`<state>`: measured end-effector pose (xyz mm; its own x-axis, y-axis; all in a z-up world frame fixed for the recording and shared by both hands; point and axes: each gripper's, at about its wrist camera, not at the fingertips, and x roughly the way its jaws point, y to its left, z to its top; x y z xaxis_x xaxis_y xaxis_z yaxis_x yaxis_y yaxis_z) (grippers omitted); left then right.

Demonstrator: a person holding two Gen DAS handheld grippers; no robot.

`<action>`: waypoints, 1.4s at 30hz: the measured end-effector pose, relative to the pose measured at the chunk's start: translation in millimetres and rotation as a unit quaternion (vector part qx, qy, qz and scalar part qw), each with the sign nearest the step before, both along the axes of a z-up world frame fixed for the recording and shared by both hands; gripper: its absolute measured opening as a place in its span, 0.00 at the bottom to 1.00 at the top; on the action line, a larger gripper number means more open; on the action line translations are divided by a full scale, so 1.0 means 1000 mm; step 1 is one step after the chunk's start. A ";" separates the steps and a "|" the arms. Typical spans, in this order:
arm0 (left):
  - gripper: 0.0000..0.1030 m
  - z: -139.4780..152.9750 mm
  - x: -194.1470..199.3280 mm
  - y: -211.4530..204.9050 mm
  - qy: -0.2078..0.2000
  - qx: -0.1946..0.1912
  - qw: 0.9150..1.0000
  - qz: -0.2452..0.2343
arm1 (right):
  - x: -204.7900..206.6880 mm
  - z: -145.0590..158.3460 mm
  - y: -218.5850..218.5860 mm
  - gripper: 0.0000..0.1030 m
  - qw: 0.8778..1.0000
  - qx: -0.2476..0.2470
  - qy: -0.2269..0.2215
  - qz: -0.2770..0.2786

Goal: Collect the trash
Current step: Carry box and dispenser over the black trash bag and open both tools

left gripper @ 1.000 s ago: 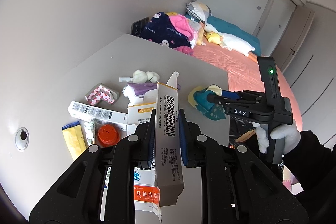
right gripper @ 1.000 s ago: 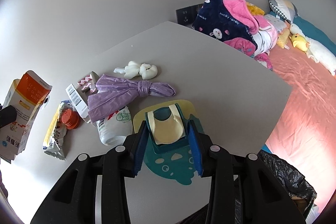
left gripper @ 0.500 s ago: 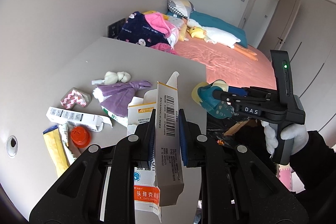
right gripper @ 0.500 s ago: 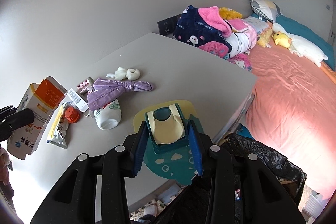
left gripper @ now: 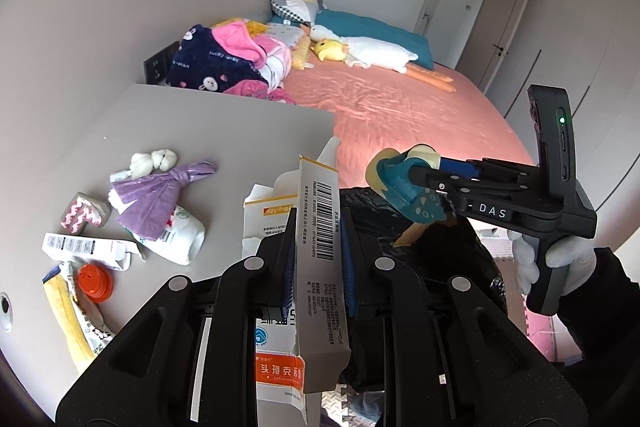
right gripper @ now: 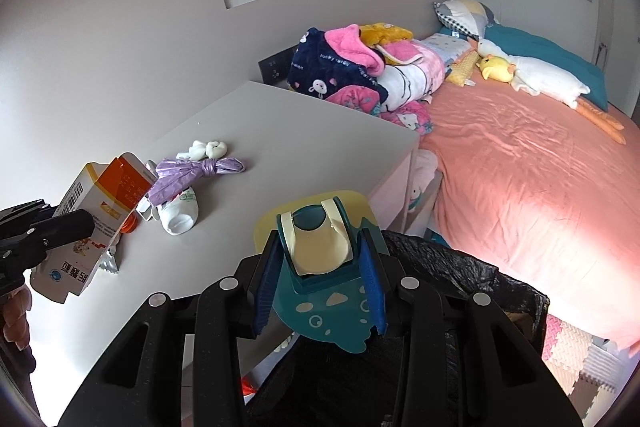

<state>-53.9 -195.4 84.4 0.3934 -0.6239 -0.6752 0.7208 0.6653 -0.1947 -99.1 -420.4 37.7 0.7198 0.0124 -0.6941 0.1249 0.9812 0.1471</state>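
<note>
My left gripper (left gripper: 318,255) is shut on a white and orange medicine box (left gripper: 320,259), held upright near the grey table's (left gripper: 208,131) front right corner; the box also shows in the right wrist view (right gripper: 92,215). My right gripper (right gripper: 320,275) is shut on a teal and cream package (right gripper: 320,251) above the open black trash bag (right gripper: 460,267). In the left wrist view the right gripper (left gripper: 404,183) hangs past the table edge over the bag (left gripper: 440,251). Trash left on the table: purple tied bag (left gripper: 160,199), white bottle (left gripper: 180,239), orange cap (left gripper: 95,281), white box (left gripper: 84,251), yellow wrapper (left gripper: 66,311).
A bed with a pink sheet (right gripper: 520,163), folded blankets (right gripper: 360,71) and plush toys (right gripper: 532,75) lies right of the table. A crumpled tissue (left gripper: 154,161) and a pink patterned packet (left gripper: 84,215) lie on the table. Foam floor mats (right gripper: 572,343) lie below the bag.
Both grippers have moved right, off the table toward the black bag, each holding its item. The right gripper's package now hangs over the bag's opening.
</note>
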 end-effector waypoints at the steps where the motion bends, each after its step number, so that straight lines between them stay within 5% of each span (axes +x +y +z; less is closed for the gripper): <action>1: 0.18 0.000 -0.001 -0.004 0.001 0.000 1.000 -0.005 | -0.004 0.000 -0.004 0.38 1.000 0.000 -0.001 -0.005; 18: 0.18 -0.004 -0.026 -0.076 0.006 0.007 0.996 -0.086 | -0.061 0.006 -0.064 0.38 0.997 -0.001 -0.009 -0.078; 27: 0.20 -0.015 -0.033 -0.110 0.049 -0.005 0.986 -0.160 | -0.091 0.013 -0.093 0.39 0.991 0.006 -0.024 -0.129; 29: 0.60 -0.016 -0.037 -0.116 0.048 -0.006 0.984 -0.172 | -0.103 0.018 -0.101 0.47 0.988 0.018 -0.043 -0.149; 30: 0.95 -0.016 -0.039 -0.118 0.036 -0.002 0.986 -0.165 | -0.109 0.022 -0.104 0.64 0.984 0.018 -0.055 -0.167; 31: 0.94 -0.017 -0.041 -0.120 0.030 0.004 0.986 -0.165 | -0.114 0.025 -0.107 0.70 0.982 0.017 -0.065 -0.177; 42: 0.94 -0.021 -0.041 -0.121 0.053 -0.001 0.983 -0.176 | -0.122 0.028 -0.115 0.70 0.979 0.027 -0.068 -0.191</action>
